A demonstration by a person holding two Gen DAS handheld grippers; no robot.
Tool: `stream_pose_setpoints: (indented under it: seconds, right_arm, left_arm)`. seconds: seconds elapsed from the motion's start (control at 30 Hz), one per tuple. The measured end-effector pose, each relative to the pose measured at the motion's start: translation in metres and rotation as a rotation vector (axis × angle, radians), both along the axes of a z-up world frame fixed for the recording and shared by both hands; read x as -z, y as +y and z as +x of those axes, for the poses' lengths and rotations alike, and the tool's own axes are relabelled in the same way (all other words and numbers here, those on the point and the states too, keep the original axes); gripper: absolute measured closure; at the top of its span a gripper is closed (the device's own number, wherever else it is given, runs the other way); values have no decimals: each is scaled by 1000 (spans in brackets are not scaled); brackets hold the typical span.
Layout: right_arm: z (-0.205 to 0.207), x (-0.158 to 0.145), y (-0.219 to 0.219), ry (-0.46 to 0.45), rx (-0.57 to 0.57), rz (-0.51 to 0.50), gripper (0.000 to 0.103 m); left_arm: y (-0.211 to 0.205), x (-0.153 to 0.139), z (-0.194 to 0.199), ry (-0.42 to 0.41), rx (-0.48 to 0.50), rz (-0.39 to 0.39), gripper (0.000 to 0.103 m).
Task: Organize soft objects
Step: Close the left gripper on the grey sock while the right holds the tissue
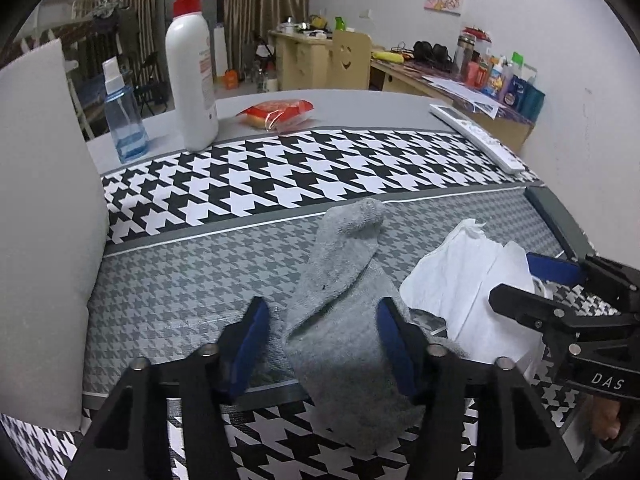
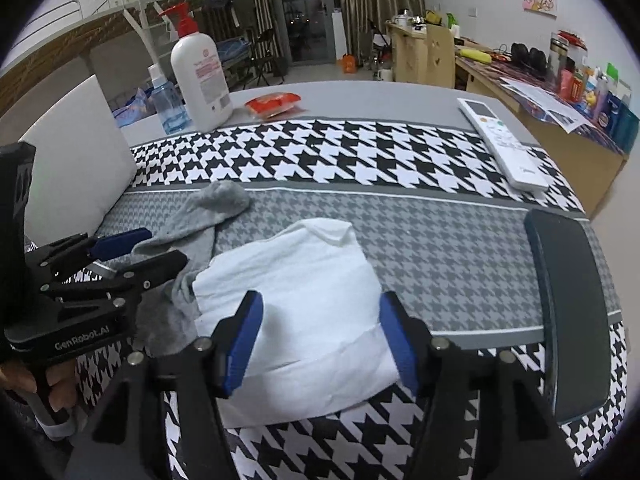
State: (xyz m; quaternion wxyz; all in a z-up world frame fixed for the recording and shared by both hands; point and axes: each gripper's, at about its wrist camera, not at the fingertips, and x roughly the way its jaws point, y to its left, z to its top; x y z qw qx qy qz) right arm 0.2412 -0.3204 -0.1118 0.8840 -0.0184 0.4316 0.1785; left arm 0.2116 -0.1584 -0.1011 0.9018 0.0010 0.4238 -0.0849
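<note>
Nearest the lens, left wrist view: your left gripper (image 1: 322,344), fingers spread wide with the blue pads (image 1: 249,344) on either side of the grey sock (image 1: 340,312), holding nothing. The sock runs from 6 o'clock, between the pads, up to its toe at 12 o'clock on the grey band of the houndstooth cloth (image 1: 280,168).

Listed left to right, left wrist view:
- White cushion (image 1: 44,220), 9 o'clock, standing at the table edge.
- Blue spray bottle (image 1: 122,120) and white pump bottle (image 1: 192,76), 11 o'clock, well behind the sock.
- Red snack packet (image 1: 276,114), 12 o'clock, far side.
- White cloth (image 1: 468,292), 3 o'clock, its left edge lying against or over the sock's cuff end.
- Remote control (image 1: 476,136), 2 o'clock.

Right wrist view: your right gripper (image 2: 320,340), equally wide open and empty, pads straddling the white cloth at its near edge. A dark flat panel (image 2: 568,312) lies at 3 o'clock.

Step in hand, as judged: take hold of each soft item. Lower both sets of fingers until the pads bracket a real fold of fabric, not just the top layer. Close on the sock near its cuff so the length trails behind. Lift the white cloth first or separate the overlap sideways, or the one will likely drag the other along.
</note>
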Motion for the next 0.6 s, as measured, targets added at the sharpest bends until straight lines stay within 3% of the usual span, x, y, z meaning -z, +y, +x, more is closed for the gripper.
stream_pose_setpoints:
  seconds: [0.1,0.17,0.27,0.47,0.6]
  right_arm:
    - [-1,1,2,-1,-11,-9,35]
    - [-1,1,3,-1,-12,-19,33]
    - [-1,1,4,-1,-16,-17,33]
    - [-2,4,4,6,-10,-25,33]
    - [-3,4,7,-2,-10,-44,33]
  left_arm:
    - [1,-1,2,8,0,5,60]
    - [3,-1,5,13,-14,5,77]
    - [1,-1,3,5,6,11,90]
    - [1,-2,1,2,33,-24,96]
    - [5,-11,-5,-42,36,-36,97]
